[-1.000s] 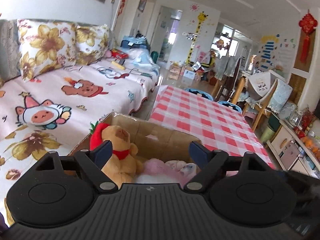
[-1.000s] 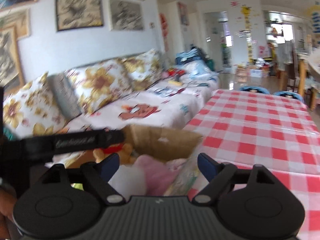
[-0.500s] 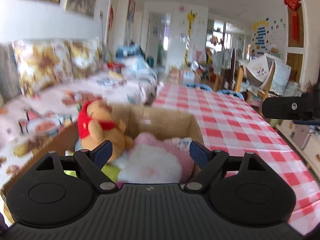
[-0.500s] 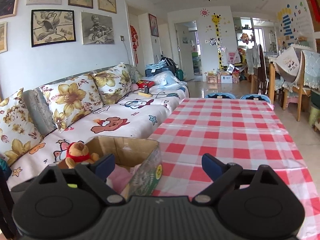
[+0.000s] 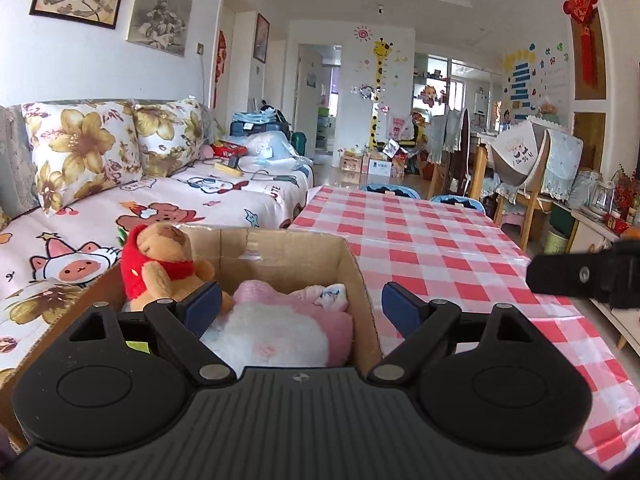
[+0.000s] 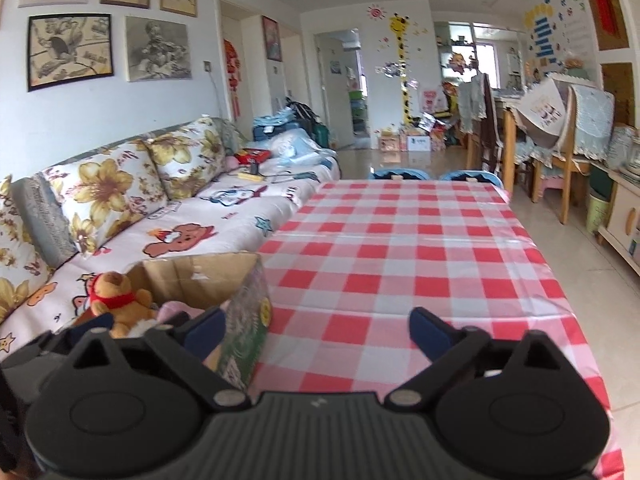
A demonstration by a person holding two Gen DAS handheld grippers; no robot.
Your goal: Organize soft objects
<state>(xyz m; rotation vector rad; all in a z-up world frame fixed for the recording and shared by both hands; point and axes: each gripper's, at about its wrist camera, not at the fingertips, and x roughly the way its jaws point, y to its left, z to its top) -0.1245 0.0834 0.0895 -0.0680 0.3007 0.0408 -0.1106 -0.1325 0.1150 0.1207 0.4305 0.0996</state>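
at the far left a sofa (image 5: 208, 196) with flowered cushions and a cartoon-print cover runs away along the wall. near its front edge, at the left corner of the tabletop (image 5: 432, 248) with its red-and-white checked cloth, stands an open cardboard box (image 5: 360, 280). inside it, at the left, a tan bear (image 5: 168, 264) with a red hood and scarf sits upright against the box wall; just right of it a pink and white plush (image 5: 280, 328) lies flat and fills most of the floor of the box, with a small pale toy (image 5: 332, 294) at its far end. the left claw (image 5: 300, 306) hangs over the near end of the box, fingers wide apart, nothing pinched between them. further right, the right claw (image 6: 316, 330) is over the checked cloth beside the box's patterned right wall (image 6: 248, 332); its jaws are opening and nothing is between them. the rest of the cloth to the right lies bare.
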